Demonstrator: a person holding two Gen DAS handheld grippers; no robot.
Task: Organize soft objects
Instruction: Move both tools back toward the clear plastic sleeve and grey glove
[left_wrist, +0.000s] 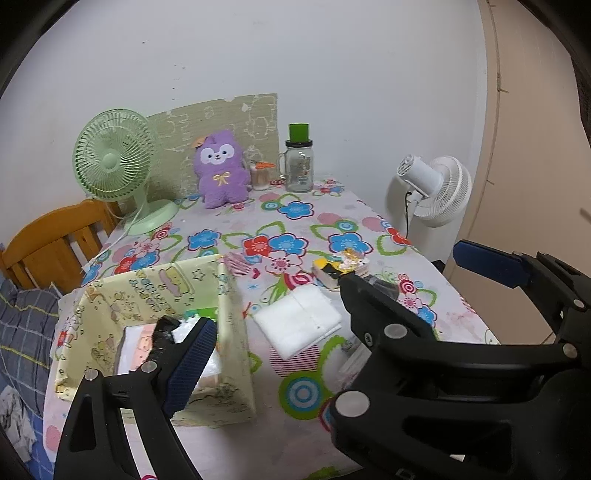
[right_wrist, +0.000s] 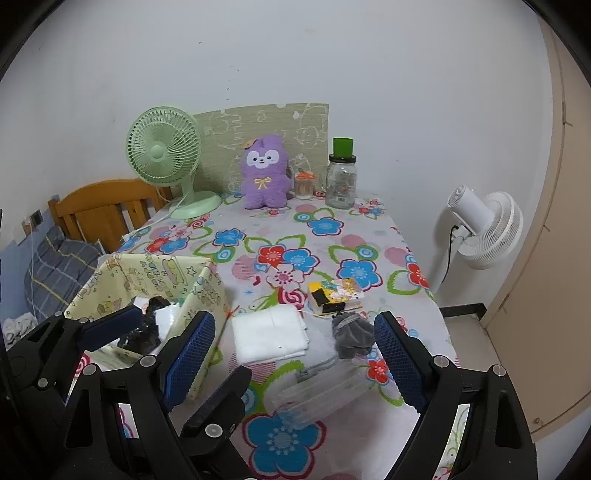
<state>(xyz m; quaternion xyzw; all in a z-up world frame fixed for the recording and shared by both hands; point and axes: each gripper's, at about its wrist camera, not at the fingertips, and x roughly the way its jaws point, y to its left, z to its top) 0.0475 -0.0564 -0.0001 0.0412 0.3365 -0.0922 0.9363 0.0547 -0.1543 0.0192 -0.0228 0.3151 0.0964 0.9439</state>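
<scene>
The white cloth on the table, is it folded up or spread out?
Folded. The white cloth lies as a neat square, with stacked layer edges showing along its near side.

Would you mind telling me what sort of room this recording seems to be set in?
Most likely a bedroom at home. A wooden bed frame with a plaid pillow stands beside the table, which has a flowered cloth, a purple plush toy and a small green fan on it.

No text is legible (the yellow box print blurs).
</scene>
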